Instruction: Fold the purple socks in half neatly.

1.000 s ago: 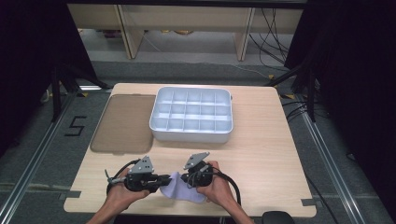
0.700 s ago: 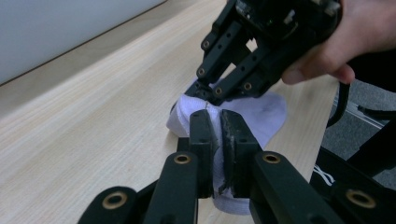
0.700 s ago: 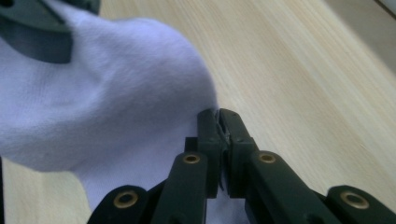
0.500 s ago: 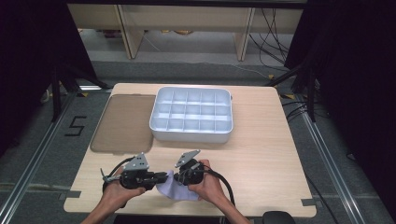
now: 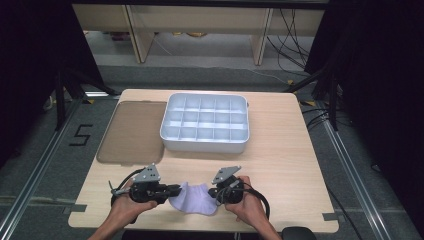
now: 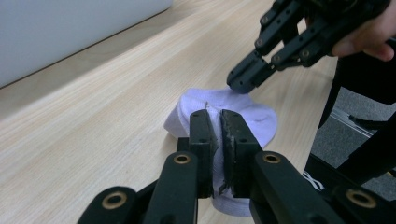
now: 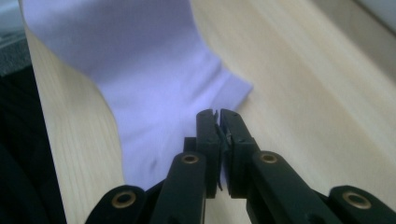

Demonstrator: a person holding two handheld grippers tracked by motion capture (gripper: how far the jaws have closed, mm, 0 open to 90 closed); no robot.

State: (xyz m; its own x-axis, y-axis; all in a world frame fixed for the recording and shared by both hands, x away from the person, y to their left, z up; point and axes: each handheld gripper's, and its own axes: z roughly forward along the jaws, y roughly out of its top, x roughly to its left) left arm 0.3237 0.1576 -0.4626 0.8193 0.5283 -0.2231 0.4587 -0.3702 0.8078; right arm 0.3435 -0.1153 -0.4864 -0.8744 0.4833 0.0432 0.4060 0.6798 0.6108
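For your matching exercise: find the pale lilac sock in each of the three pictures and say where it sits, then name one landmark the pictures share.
High view: the sock lies near the table's front edge, low centre, between the two claws.
Left gripper view: the sock is at centre, pinched in the left claw, with the right claw touching its far end.
Right gripper view: the sock spreads across the upper left, its edge in the right claw.
Shared landmark: the light wooden table.
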